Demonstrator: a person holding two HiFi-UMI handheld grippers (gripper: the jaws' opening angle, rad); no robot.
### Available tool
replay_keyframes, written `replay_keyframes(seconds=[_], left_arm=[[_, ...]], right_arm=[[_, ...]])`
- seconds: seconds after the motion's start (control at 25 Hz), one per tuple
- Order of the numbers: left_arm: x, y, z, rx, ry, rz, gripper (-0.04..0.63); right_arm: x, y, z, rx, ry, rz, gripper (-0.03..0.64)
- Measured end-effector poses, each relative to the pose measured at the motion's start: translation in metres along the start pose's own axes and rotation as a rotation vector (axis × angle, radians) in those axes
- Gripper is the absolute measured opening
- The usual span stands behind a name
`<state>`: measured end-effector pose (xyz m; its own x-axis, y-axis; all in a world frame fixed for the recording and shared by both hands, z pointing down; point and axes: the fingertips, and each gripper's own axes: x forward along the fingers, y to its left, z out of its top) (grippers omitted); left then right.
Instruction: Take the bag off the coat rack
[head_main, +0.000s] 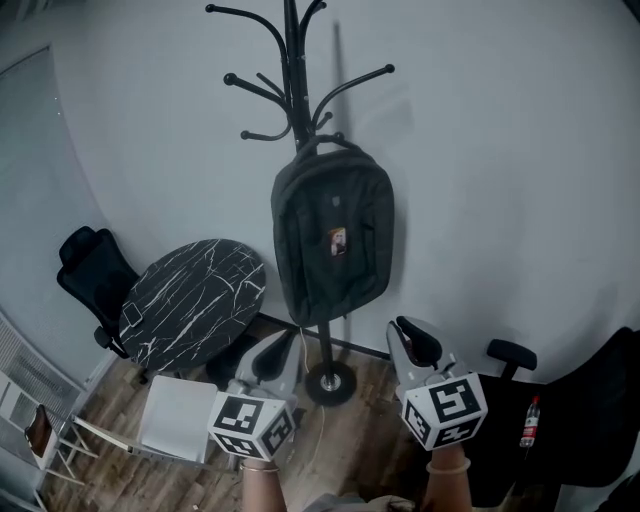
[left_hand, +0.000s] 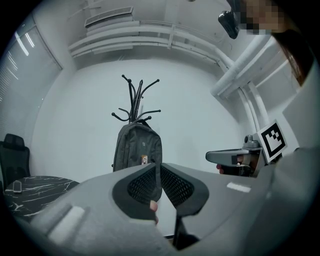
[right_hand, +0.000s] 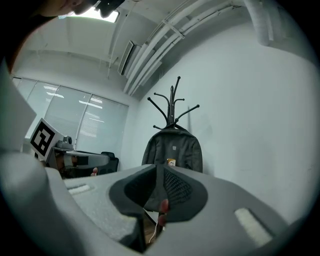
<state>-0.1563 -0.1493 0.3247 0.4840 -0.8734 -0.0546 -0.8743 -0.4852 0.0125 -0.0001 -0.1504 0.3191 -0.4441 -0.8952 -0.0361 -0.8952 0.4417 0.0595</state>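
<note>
Backpack (head_main: 333, 235) (dark grey) hangs by its top loop on the black coat rack (head_main: 292, 70) against the wall. Left gripper (head_main: 272, 352) and right gripper (head_main: 414, 342), well short of it, are both clenched and empty.

The left gripper (head_main: 283, 343) and right gripper (head_main: 408, 335) point level side by side, jaws together, wrists below.
</note>
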Motion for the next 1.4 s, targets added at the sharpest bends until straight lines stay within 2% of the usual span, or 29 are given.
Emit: replay_keyframes(seconds=[0.52, 1.0, 1.4], left_arm=[[0.040, 0.033, -0.010, -0.020, 0.017, -0.008, 0.048], [0.083, 0.072, -0.017, -0.030, 0.032, 0.078, 0.087], [0.119, 0.100, -0.034, -0.030, 0.083, 0.138, 0.112]], right_arm=[[0.039, -0.022, -0.013, -0.025, 0.044, -0.048, 0.098], [0.091, -0.060, -0.024, -0.022, 0.052, -0.037, 0.115], [0.134, -0.096, -0.039, -0.016, 0.079, -0.027, 0.124]])
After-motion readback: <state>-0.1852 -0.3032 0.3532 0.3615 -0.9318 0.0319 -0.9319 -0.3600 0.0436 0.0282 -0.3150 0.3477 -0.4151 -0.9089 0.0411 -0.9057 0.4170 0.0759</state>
